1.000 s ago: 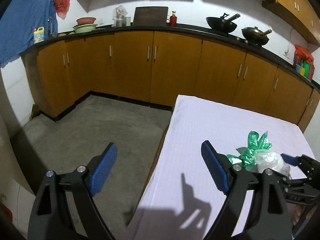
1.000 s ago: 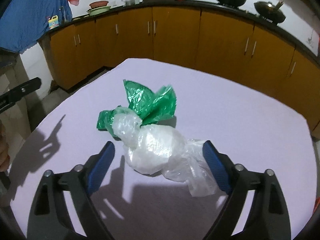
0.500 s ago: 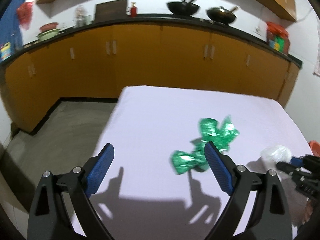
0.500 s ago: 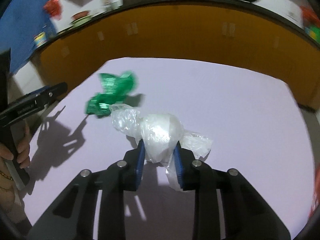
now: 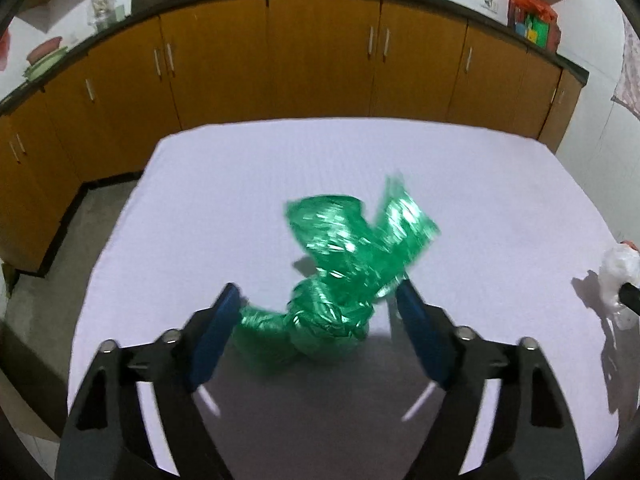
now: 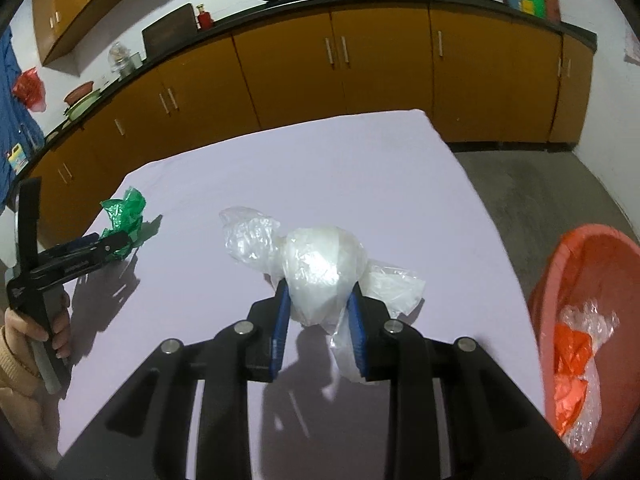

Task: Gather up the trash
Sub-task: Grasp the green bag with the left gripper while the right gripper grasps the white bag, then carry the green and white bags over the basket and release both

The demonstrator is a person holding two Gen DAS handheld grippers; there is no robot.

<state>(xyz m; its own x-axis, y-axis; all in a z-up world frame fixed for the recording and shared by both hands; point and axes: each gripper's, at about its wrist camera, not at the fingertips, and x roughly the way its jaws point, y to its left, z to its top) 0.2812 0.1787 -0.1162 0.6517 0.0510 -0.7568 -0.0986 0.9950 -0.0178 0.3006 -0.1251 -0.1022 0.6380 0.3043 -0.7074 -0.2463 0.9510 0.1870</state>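
Clear plastic, crumpled into a ball, sits pinched between the blue pads of our right gripper [image 6: 318, 322], lifted just above the table [image 6: 360, 168]. This clear bag [image 6: 320, 268] bulges out past the fingertips, with loose tails hanging to either side. At the right edge, below the table, stands an orange bin [image 6: 548, 280] that already holds crumpled plastic.

Our left gripper [image 5: 316, 312] is spread wide around a green bag [image 5: 344, 264] lying near the middle of the table. The lower knot of the bag rests between the two pads; the left pad looks to be just touching it, though motion blur makes this hard to tell. The ruffled top of the bag fans out beyond the fingertips.

To do this step well, we judge that the left fingers should close on the dense knot, not on the thin ruffles, which would likely slip free. We should keep the right grip firm and carry the clear bag over the bin's open mouth before letting go, since the loose tails could catch on the rim.
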